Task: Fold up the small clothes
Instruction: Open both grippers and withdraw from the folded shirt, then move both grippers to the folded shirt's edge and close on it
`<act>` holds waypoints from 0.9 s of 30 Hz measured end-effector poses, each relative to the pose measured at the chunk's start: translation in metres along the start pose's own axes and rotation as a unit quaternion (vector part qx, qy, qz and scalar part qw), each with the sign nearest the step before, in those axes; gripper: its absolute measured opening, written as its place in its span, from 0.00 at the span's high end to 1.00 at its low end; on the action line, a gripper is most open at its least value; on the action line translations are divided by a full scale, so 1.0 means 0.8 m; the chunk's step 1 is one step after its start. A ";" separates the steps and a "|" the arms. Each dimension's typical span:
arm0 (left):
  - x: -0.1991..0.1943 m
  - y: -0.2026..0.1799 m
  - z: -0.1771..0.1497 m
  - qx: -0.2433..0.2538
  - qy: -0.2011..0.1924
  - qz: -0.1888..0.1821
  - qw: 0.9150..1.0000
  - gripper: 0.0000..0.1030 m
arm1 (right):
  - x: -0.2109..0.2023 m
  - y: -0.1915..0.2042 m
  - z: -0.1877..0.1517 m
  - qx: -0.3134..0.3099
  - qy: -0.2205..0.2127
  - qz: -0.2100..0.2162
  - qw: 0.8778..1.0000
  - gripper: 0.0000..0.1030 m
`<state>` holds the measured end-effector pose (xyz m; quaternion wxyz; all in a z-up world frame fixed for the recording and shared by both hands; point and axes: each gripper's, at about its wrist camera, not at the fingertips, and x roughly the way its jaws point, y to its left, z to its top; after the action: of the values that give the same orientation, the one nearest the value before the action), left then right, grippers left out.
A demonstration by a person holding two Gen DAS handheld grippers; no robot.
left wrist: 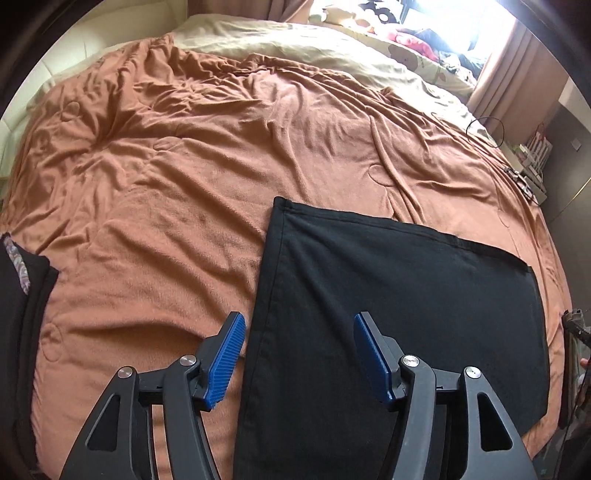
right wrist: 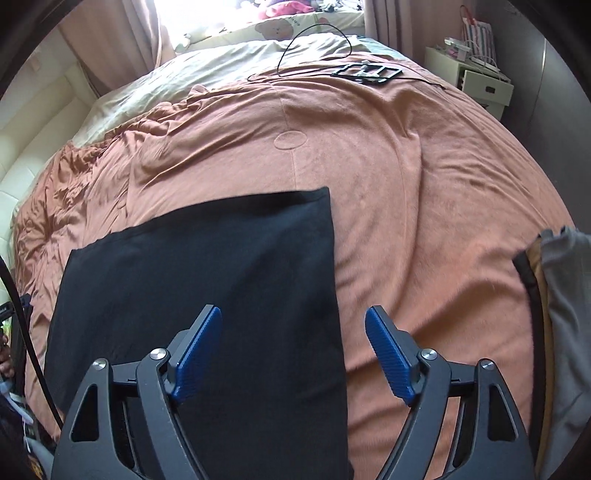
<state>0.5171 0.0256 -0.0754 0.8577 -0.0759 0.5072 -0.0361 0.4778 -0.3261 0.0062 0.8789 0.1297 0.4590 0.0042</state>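
Left wrist view: we look down on a black garment (left wrist: 391, 314), folded into a flat, roughly rectangular panel lying on an orange-brown blanket (left wrist: 177, 177). Its long axis runs from near us away toward the head of the bed, the far left corner crisp and square. The fabric is matte and smooth, with a stitched hem down its left side. The blanket is soft, heavily wrinkled, quilted with faint oval outlines. Our left gripper (left wrist: 299, 354) hangs over the garment's left edge, jaws wide apart and empty, ribbed blue pads (left wrist: 227, 360) on black arms; one pad is above blanket, the other above cloth. At the left margin we see dark folded clothing (left wrist: 22, 306) with a patterned lining. A cream duvet (left wrist: 295, 48) lies beyond.

Right wrist view: the same garment (right wrist: 207, 273) now sits left of centre, its right edge straight and its far right corner sharp. Our right gripper (right wrist: 293, 354) straddles that right edge, jaws spread, holding nothing. Only here we see a grey garment (right wrist: 569, 314) at the right margin, a thin black cable (right wrist: 314, 33) looping by a black frame-like object (right wrist: 365, 72) near the pillows, and a white bedside cabinet (right wrist: 476, 79).
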 end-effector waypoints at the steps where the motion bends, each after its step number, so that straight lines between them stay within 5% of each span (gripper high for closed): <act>1: -0.008 0.000 -0.005 -0.003 -0.004 -0.003 1.000 0.32 | -0.007 0.000 -0.006 -0.001 0.000 -0.003 1.000 0.16; 5: -0.040 0.001 -0.029 -0.008 -0.029 -0.014 0.999 0.02 | -0.036 0.002 -0.028 0.012 -0.008 0.007 1.000 0.15; 27: -0.107 0.014 -0.176 -0.020 -0.056 -0.058 0.997 0.01 | -0.105 -0.019 -0.153 0.052 -0.043 0.046 0.997 0.15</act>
<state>0.3524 0.0353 -0.0698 0.8794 -0.1243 0.4539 -0.0712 0.3285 -0.3241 0.0036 0.8888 0.1961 0.4139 0.0157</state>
